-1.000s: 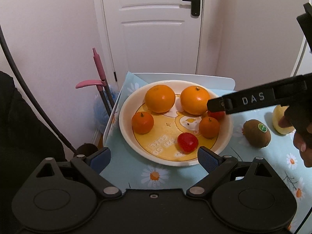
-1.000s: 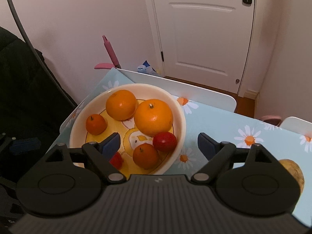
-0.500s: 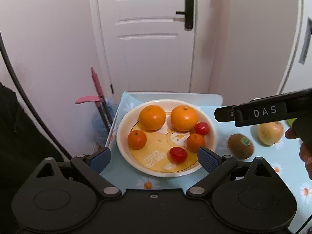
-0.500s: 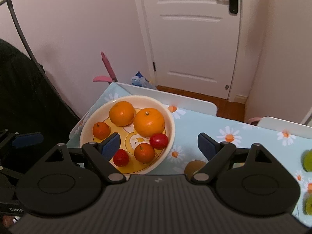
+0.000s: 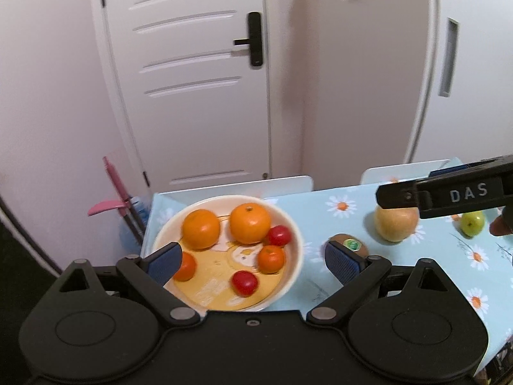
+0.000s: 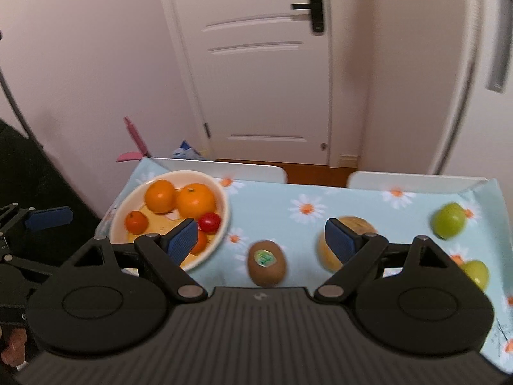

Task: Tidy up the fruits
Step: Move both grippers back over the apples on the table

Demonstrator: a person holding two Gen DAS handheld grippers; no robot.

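Both tongs pulled back, raised; left tongs (image 5: 253, 261) and right tongs (image 6: 261, 239) spread, empty.

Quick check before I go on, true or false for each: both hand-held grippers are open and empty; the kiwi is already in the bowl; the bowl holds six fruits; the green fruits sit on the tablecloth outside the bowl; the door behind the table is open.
1. Both the left hand-held gripper and the right hand-held gripper are open and empty. True.
2. The kiwi is in the bowl. False: it lies on the tablecloth, right of the bowl.
3. The bowl holds six fruits. True: two oranges, two small mandarins, two small red fruits.
4. The green fruits lie on the cloth outside the bowl. True.
5. The door is open. False: it is shut.
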